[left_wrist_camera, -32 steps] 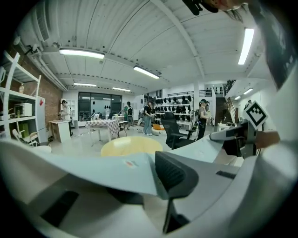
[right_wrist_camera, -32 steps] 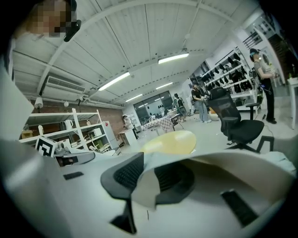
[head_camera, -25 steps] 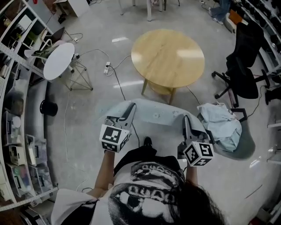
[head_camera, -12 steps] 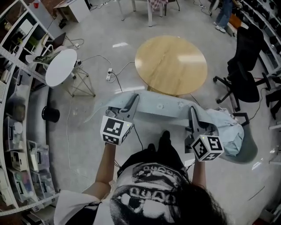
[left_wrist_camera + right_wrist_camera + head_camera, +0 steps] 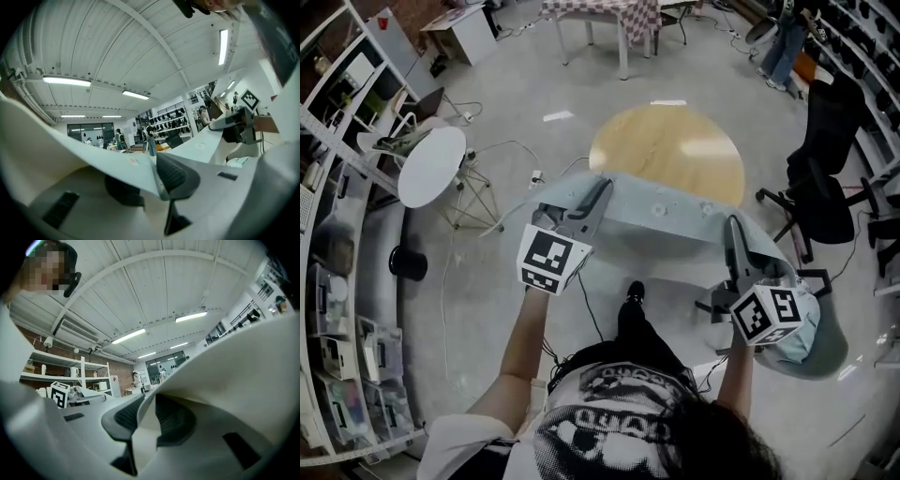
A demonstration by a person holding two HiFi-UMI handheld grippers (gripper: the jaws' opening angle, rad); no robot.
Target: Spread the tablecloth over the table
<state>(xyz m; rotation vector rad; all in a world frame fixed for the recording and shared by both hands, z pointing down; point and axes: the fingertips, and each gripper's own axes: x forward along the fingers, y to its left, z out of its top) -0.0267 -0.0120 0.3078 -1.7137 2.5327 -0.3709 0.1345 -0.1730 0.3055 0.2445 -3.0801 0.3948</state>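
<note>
Jaws of your left gripper [image 5: 598, 192] and right gripper [image 5: 733, 230] each clamp an edge of the pale blue-grey fabric tablecloth [image 5: 661, 208], stretched between the 2. Just beyond their tips stands the round wooden table [image 5: 675, 141] on glossy grey floor [image 5: 516, 84]; white shelving [image 5: 337, 281] lines the room off your left gripper.

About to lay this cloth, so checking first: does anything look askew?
Yes. The tablecloth is taut between the left gripper and right gripper, but the rest sits bunched in a heap beside the right gripper, so it looks lopsided.
</note>
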